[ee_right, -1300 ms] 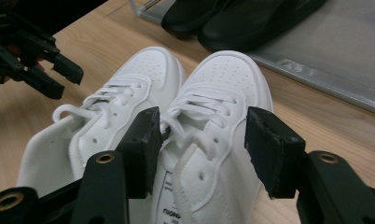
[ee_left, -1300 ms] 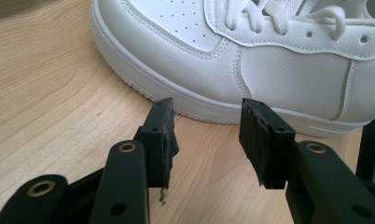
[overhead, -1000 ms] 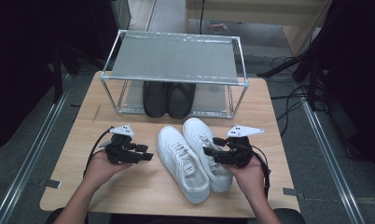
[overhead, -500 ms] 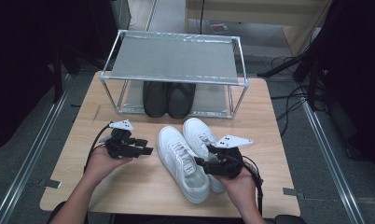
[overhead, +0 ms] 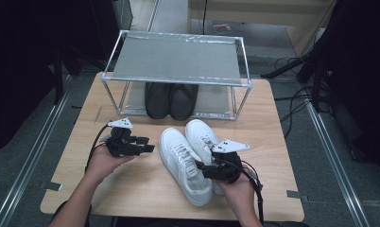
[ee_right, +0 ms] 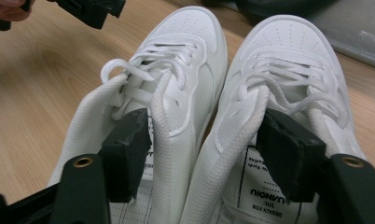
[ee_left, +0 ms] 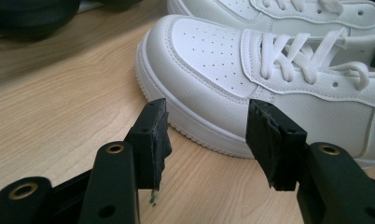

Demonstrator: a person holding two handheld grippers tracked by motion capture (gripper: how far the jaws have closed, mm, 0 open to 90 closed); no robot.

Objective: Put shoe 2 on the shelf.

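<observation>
Right hand-held gripper (ee_right: 209, 154) straddles both white sneakers' (overhead: 185, 161) inner collars, jaws spread after opening — next, pinch them together; left hand-held gripper (ee_left: 206, 140) gapes.

High view looked down from above table (overhead: 273, 118). Gripper views sat low, v. close, facing white sneakers (overhead: 190, 161); pair shared w/ all three.

Sneakers (ee_right: 195, 93) look like smooth white leather with a slight sheen, woven cotton laces. Bench (overhead: 131, 189) is matt pale wood. Rack (overhead: 178, 59) is shiny metal; tool pads (ee_left: 155, 135) rough black rubber.
</observation>
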